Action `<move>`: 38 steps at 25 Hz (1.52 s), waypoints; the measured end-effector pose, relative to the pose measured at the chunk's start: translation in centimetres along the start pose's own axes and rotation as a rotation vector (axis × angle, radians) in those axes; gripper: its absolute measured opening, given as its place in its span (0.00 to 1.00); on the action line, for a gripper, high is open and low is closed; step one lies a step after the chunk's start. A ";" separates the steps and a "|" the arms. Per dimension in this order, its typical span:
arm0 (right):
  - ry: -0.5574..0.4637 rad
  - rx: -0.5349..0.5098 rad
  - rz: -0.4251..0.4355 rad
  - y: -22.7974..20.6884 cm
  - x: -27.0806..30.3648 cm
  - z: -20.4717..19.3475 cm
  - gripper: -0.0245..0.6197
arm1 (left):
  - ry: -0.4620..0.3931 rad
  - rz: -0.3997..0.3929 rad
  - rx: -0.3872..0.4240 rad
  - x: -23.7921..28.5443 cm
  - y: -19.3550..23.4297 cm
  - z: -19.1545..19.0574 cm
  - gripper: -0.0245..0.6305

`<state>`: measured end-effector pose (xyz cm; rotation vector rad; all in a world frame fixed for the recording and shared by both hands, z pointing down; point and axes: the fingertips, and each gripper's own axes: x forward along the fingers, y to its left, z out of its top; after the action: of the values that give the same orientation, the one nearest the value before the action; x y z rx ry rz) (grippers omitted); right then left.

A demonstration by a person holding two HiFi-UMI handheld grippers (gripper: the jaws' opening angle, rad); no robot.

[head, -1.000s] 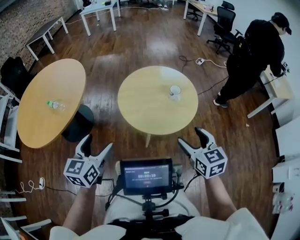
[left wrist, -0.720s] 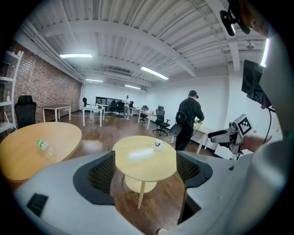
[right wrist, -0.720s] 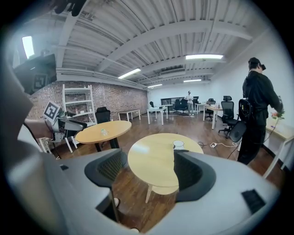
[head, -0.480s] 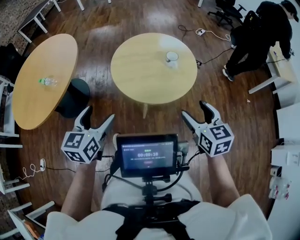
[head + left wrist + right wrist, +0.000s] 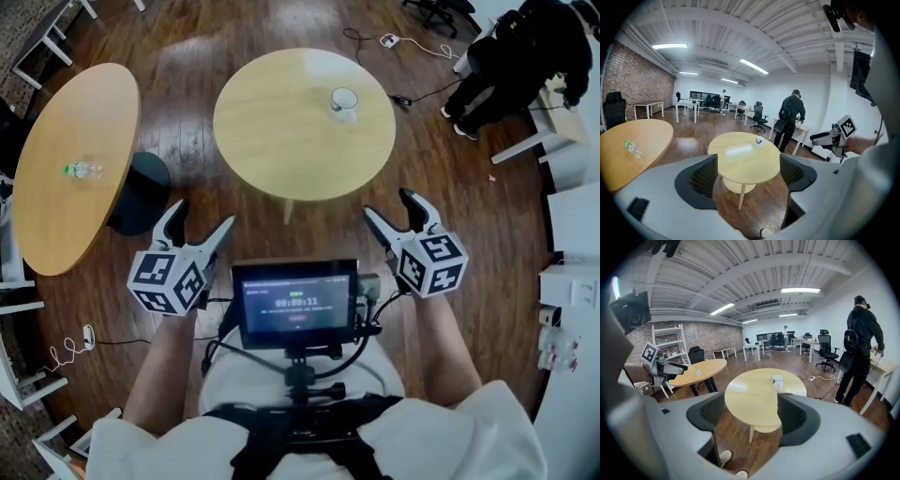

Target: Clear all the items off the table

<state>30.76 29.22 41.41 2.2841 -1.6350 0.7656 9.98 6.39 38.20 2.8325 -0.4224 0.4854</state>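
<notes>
Forearms reached forward from the waist on either side of a screen (image 5: 294, 305). The left gripper (image 5: 203, 215) and right gripper (image 5: 386, 204) hung in the air above the floor, short of the round surface (image 5: 272, 141) and aimed at it. Each had its jaws spread wide with nothing between them. A white cup (image 5: 344, 101) stood on the surface's far right part, well apart from both. A bottle (image 5: 82, 170) lay on a second surface (image 5: 66, 225) to the left. Beyond, a person (image 5: 520, 47) in black leaned over a desk.

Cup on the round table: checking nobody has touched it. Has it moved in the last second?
No. The cup keeps its far-right spot on the round table; only the head view shifted.
</notes>
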 end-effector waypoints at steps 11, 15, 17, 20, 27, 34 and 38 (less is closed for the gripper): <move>0.059 0.092 -0.083 -0.7 4.9 -0.7 0.60 | 0.054 -0.104 0.012 1.7 3.2 -0.9 0.67; 0.072 0.172 -0.097 -1.2 8.2 -0.7 0.60 | 0.074 -0.110 0.000 2.0 5.9 -1.6 0.67; 0.087 0.190 -0.097 -2.5 9.2 -0.8 0.60 | 0.078 -0.104 -0.011 2.3 5.9 -1.7 0.67; 0.119 0.205 -0.088 -4.8 11.5 -0.7 0.60 | 0.073 -0.092 -0.044 3.3 6.1 -1.3 0.67; 0.147 0.219 -0.076 -11.6 16.3 2.0 0.60 | 0.048 -0.029 -0.072 5.9 5.3 0.8 0.67; 0.217 0.086 -0.061 -16.0 22.7 -0.5 0.56 | 0.081 0.036 -0.088 8.2 4.7 1.4 0.67; 0.219 -0.002 -0.058 -17.3 26.1 -2.5 0.46 | 0.113 0.065 -0.093 9.0 4.5 0.9 0.67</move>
<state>52.46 15.35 59.47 2.1491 -1.4649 0.9619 16.96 -0.27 41.38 2.6933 -0.5029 0.6183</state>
